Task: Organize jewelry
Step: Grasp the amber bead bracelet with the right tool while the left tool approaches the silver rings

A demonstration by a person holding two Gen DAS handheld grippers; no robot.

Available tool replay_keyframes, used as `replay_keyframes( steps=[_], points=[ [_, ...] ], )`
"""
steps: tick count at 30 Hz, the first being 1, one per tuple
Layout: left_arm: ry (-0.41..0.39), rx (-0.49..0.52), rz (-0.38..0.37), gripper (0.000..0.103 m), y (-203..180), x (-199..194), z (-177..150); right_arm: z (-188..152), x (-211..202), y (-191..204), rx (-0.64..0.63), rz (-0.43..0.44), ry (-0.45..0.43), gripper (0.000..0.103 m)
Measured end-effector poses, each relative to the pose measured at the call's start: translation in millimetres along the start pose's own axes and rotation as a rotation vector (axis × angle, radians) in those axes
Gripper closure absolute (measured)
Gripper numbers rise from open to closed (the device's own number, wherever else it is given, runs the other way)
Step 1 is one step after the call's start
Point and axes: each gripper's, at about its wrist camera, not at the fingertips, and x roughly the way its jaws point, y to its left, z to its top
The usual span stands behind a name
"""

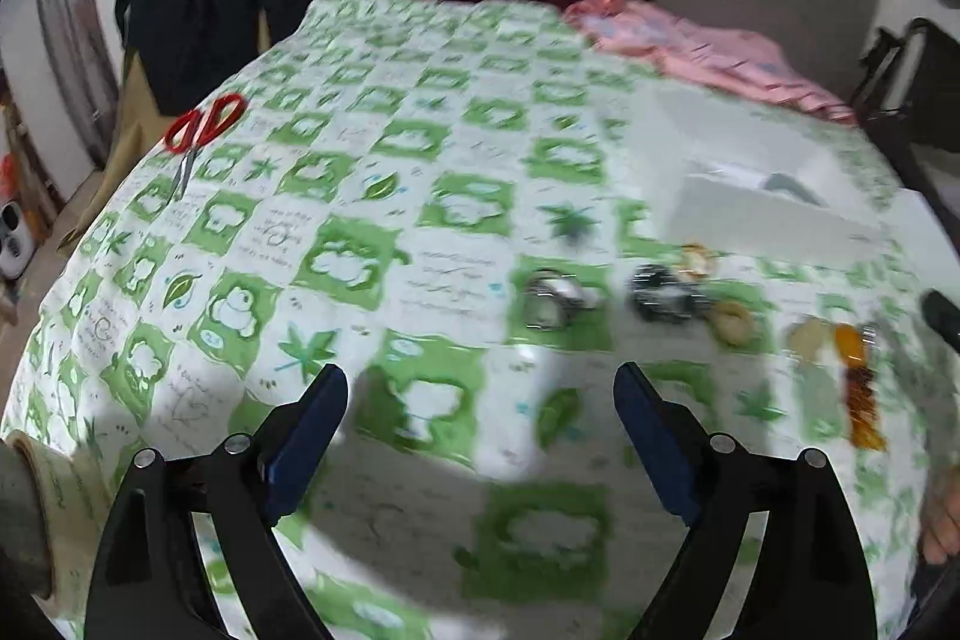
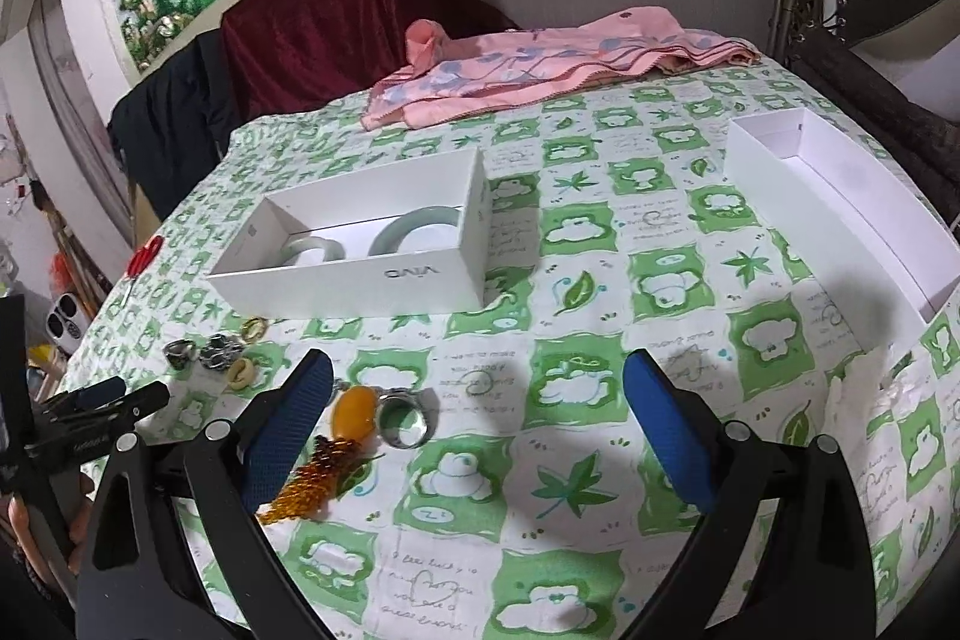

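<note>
Green-checked table (image 2: 540,460) | silver ring (image 2: 407,419) at 11 o'clock of right gripper (image 2: 477,367): small, hard, slippery; pinch across its band | both grippers' fingers wide apart, empty, left gripper (image 1: 480,382) included.

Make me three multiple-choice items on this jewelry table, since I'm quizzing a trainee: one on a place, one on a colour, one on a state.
1. Where are the pale bangles?
A. Inside the white box
B. On the pink cloth
C. Beside the scissors

2. What colour are the scissors' handles?
A. Blue
B. Red
C. Yellow

3. How does the right gripper stand?
A. Shut on a ring
B. Shut on the box
C. Open, holding nothing

Answers:
1 A, two pale curves show between the box walls.
2 B, the handles at the table edge are red.
3 C, only tablecloth shows between its spread fingers; the silver ring lies outside them.
</note>
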Motion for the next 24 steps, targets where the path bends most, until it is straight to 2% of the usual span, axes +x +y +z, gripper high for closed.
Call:
replay_keyframes(
  steps=[3,5,11,14,16,17,20,22,23,24],
  points=[
    [-0.005,0.044,0.011,0.014,-12.0,0.4,-1.5,-4.4,7.9,10.2,-0.039,0.092,0.071,0.039],
    [0.007,0.073,0.029,0.014,-18.9,3.6,-2.2,-8.3,11.5,17.8,-0.070,0.123,0.108,0.045],
    [0.029,0.082,0.036,0.014,-20.6,8.5,-2.6,-30.7,3.7,43.4,-0.162,0.194,0.158,0.047],
    [0.046,0.067,0.025,0.014,-16.8,11.4,-2.1,-39.4,8.6,56.6,-0.221,0.159,0.175,0.049],
    [0.050,0.063,0.023,0.014,-15.6,11.9,-2.5,-39.4,15.2,52.9,-0.217,0.107,0.184,0.067],
    [0.050,0.063,0.023,0.014,-15.3,12.1,-2.4,-37.6,16.1,48.8,-0.205,0.091,0.177,0.082],
    [0.047,0.070,0.027,0.014,-15.6,11.8,-2.6,-31.0,16.2,30.0,-0.139,0.053,0.160,0.083],
    [0.041,0.076,0.027,0.014,-16.6,10.6,-3.0,-29.0,14.5,25.7,-0.132,0.064,0.164,0.082],
    [0.035,0.081,0.026,0.014,-17.3,9.7,-3.1,-28.1,14.7,27.2,-0.139,0.066,0.161,0.080],
    [0.030,0.086,0.025,0.014,-18.5,8.7,-3.2,-28.3,13.7,30.2,-0.155,0.056,0.152,0.069]
  ],
)
